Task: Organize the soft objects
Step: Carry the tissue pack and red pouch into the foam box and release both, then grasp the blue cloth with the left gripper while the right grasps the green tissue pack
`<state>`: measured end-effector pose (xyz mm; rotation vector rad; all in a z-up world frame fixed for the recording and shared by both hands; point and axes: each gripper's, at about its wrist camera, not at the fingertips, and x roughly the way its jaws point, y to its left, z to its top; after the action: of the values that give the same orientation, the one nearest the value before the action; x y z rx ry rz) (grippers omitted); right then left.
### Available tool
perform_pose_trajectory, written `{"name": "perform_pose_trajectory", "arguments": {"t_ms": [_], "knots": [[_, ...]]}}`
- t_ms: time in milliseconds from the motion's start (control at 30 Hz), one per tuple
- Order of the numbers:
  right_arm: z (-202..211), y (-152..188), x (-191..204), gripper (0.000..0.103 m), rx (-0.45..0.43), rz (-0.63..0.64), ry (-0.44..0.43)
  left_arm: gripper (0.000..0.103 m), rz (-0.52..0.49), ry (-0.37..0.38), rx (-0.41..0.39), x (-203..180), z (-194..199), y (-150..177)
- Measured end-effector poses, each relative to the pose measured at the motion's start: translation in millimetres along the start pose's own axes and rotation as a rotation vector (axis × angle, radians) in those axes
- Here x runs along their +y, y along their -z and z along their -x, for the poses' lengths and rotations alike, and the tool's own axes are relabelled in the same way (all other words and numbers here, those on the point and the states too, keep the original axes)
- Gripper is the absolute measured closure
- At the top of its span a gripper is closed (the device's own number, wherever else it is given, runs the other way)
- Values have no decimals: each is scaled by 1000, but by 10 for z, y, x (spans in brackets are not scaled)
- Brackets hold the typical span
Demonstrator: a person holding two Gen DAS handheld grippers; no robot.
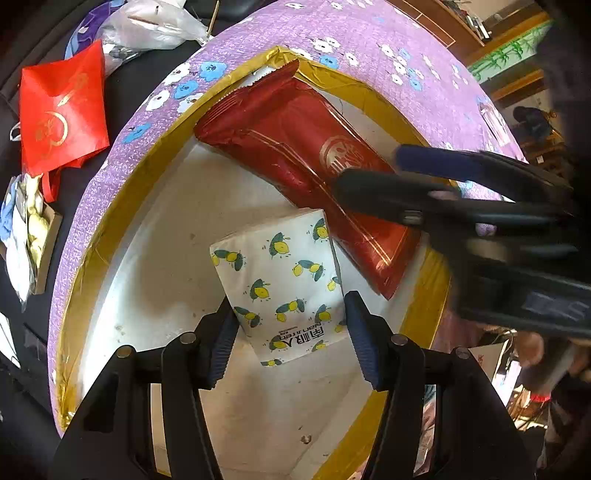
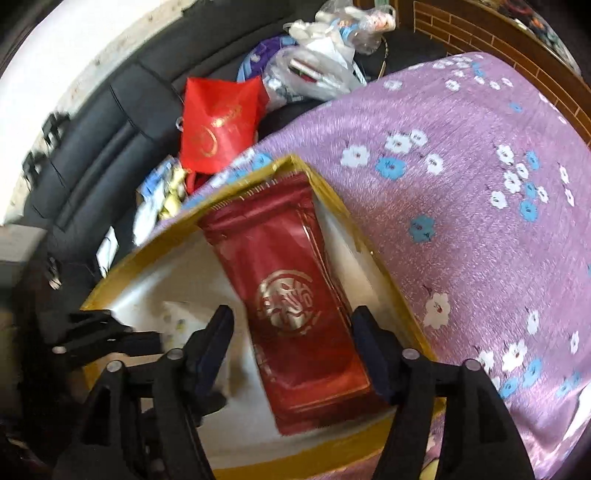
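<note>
A gold-rimmed box (image 1: 92,254) with a white floor stands on a purple flowered cloth. Inside lie a red tissue pack (image 1: 295,147) with a gold emblem and a white tissue pack (image 1: 280,288) printed with lemons. My left gripper (image 1: 290,332) is open, its fingers either side of the lemon pack's near end. My right gripper (image 2: 295,347) is open above the red pack (image 2: 295,295), fingers either side of it; it also shows in the left wrist view (image 1: 365,170). The lemon pack (image 2: 177,317) is partly hidden in the right wrist view.
A red gift bag (image 1: 59,110) lies on the dark surface left of the box, with clear plastic bags (image 1: 147,26) behind it and a small box of gold and white wrapped items (image 1: 29,229). The purple cloth (image 2: 461,184) spreads to the right.
</note>
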<state>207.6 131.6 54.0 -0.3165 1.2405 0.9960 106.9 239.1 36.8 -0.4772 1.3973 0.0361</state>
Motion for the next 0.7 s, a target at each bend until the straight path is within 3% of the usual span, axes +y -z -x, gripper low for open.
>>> {"name": "perform_pose_trajectory", "arguments": {"t_ms": [200,367,700], "knots": [[475,180,-18,36,-88,-64,-18,44,63,43,3,-69,-45,-45],[805,502,-57,36,-129,-128,-10,27,110,53,-14,-110,-63,-72],[1255,1471,30,36,-142,-168,17,27,69,6,-19,-169,121,185]]}}
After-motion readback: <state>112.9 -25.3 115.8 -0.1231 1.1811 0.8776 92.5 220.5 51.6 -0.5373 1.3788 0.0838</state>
